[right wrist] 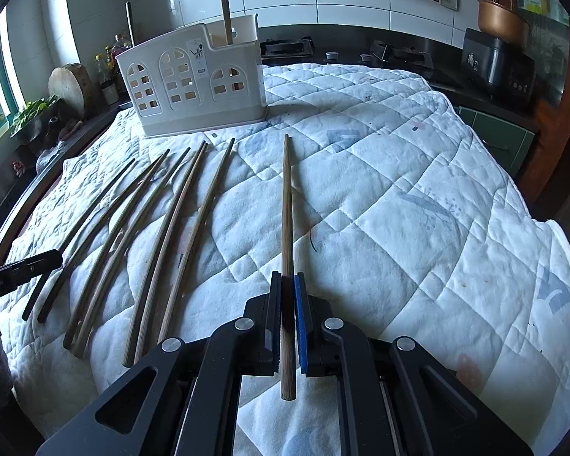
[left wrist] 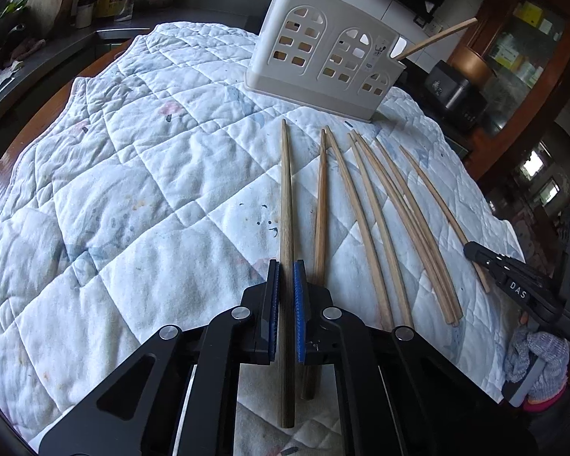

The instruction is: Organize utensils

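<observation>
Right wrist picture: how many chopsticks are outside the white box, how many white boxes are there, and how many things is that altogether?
Chopsticks outside the box: 8
White box: 1
Total: 9

Wooden chopsticks (left wrist: 364, 224) fanned before holder (left wrist: 323, 53)

Left gripper (left wrist: 286, 266): matte black angular linkage arms w/ triangular cut-outs, four round silver pivot pins, two flat black fingers (left wrist: 273, 304) lined w/ ribbed blue rubber pads. Right gripper (right wrist: 287, 277): same build, black arms, silver pins, blue pad on the right finger, other pad in shadow. From the left cam, the right gripper's side shows as black w/ white "DAS" lettering; below it a grey knitted glove (left wrist: 539, 357) w/ pink-red cuff.
</observation>
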Tool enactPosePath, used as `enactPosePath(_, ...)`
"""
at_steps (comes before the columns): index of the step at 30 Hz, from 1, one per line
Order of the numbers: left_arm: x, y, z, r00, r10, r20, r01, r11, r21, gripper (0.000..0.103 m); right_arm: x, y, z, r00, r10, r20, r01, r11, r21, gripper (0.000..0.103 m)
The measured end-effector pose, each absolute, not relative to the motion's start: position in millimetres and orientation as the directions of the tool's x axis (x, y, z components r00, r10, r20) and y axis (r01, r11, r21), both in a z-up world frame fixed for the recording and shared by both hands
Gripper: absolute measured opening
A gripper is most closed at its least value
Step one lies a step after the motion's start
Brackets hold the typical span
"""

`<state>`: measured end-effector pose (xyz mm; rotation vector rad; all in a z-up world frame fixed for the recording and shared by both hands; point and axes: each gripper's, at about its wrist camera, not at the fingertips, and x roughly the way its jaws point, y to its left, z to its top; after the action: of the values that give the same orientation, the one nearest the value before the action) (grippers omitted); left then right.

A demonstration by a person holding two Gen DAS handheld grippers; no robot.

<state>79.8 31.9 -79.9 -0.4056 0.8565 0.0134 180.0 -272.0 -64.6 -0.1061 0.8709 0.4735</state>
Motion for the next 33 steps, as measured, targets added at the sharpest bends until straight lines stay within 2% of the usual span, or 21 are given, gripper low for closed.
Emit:
enactPosePath(9,70.0,33.1,-49.3,0.709,-0.145,-0.690,-0.114,0.942,-0.315,0.006,159.2,-271.7,-24.4,0.621,0.397,-0.676,-0.460,0.883,0.096,0.007)
enactPosePath(15,68.8,28.0,-50.8,0.685,-0.152,-0.712,-0.082,0.956,-0.283,0.006,145.8,-267.5,-0.3,0.649,0.433,-0.626,-0.486,0.868,0.096,0.007)
enactPosePath(33,73.0,30.1,-80.9,0.616,-0.165,-0.771,-0.102,0.953,-0.285,0.006,144.5,-268.3,1.1,0.647,0.441,-0.622,-0.489,0.866,0.105,0.007)
